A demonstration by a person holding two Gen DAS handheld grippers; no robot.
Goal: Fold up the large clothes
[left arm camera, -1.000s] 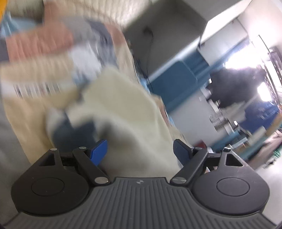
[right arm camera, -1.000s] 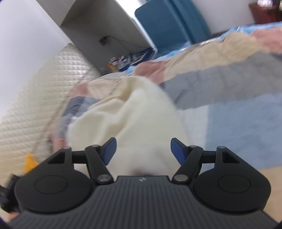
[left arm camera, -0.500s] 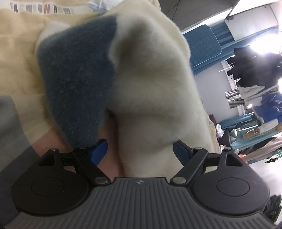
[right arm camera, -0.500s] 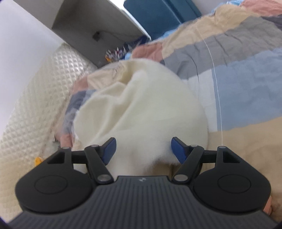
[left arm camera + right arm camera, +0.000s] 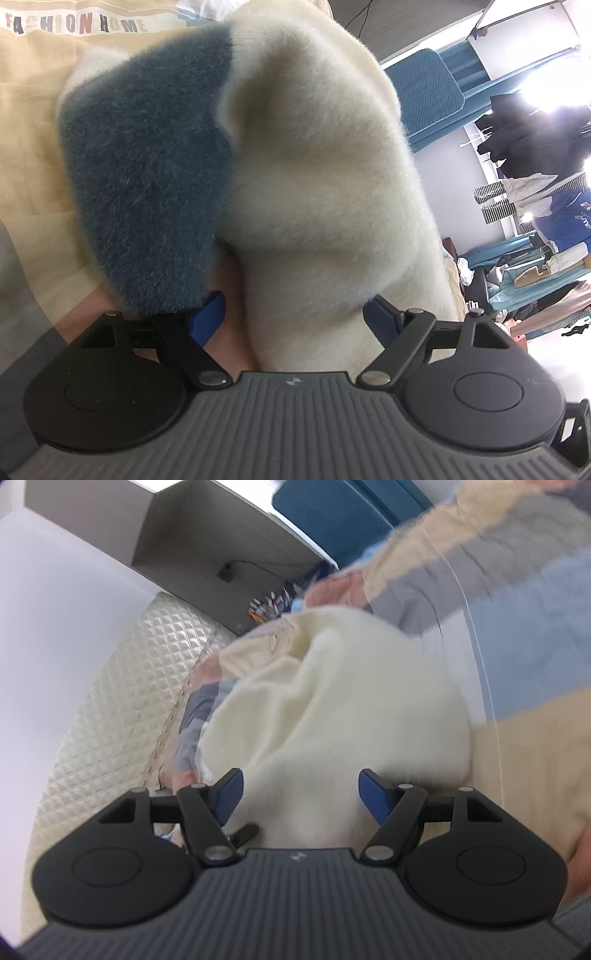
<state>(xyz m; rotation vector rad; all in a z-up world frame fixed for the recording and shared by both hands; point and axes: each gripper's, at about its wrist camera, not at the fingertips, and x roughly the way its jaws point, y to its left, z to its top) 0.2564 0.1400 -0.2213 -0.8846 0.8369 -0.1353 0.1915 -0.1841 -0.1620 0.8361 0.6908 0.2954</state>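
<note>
A fluffy cream-and-blue garment lies on the apparently patchwork-covered bed.

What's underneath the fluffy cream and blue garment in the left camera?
The fleece garment lies bunched on a patchwork bedspread in beige, grey and pink, lettered "FASHION HOME" near the top. The garment hides everything directly beneath its bulk, so anything lying under it cannot be seen.
</note>
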